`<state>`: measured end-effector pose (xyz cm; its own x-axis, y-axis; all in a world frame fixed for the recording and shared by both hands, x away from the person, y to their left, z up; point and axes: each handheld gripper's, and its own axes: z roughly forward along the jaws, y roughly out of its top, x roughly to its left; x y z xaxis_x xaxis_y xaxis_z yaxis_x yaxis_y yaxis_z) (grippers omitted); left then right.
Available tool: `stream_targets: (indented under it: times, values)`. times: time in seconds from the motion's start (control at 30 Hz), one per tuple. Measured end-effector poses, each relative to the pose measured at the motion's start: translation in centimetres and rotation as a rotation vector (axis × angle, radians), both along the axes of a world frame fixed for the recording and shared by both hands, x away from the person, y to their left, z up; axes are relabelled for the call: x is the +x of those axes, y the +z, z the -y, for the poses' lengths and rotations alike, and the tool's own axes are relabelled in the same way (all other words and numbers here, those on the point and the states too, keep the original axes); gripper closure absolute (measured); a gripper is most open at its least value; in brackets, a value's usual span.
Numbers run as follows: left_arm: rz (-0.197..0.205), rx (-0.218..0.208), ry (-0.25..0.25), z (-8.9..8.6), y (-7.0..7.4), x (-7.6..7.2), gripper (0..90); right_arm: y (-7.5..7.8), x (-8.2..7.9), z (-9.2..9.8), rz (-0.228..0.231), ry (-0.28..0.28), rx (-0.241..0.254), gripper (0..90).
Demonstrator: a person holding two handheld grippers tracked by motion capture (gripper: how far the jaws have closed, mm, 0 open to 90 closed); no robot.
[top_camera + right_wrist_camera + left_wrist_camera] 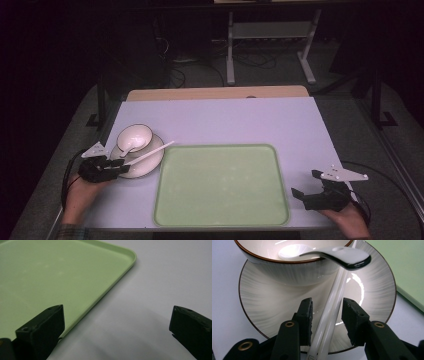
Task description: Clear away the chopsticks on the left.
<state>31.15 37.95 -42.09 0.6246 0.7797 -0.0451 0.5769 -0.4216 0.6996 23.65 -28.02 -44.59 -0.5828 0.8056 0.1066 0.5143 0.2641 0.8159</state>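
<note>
White chopsticks (329, 315), lying across the plate (262, 312) beside the bowl (294, 272), are being straddled by the open left gripper (327, 315); both sticks should be centred before the jaws are closed.

The chopsticks' (329, 322) near ends run off the bottom edge.

Dim room, dark walls, grey floor (280, 70), white metal stand (270, 35) behind the table, loose cables (250, 59) on floor, pale lavender tabletop (225, 120) with wooden far edge (215, 93), black frame posts at sides
</note>
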Motion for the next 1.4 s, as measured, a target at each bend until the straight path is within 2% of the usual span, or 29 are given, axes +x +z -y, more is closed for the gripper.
stream_targets:
  times: [0.43,1.0,1.23,1.4]
  values:
    - [-0.01,0.023,-0.027,0.4,-0.2,0.0,65.7,0.0,0.0,0.0,-0.002,0.001,0.0,0.0]
    - [-0.026,0.026,-0.054,1.2,-0.1,-0.1,70.8,0.0,0.0,0.1,-0.002,0.002,0.0,0.0]
    - [-0.043,0.027,-0.047,1.6,0.1,-0.3,72.4,0.0,-0.1,0.1,0.0,0.002,-0.001,0.0]
    - [-0.065,0.02,-0.014,2.0,0.2,-0.6,75.0,0.0,-0.1,0.2,0.002,0.002,-0.001,0.0]
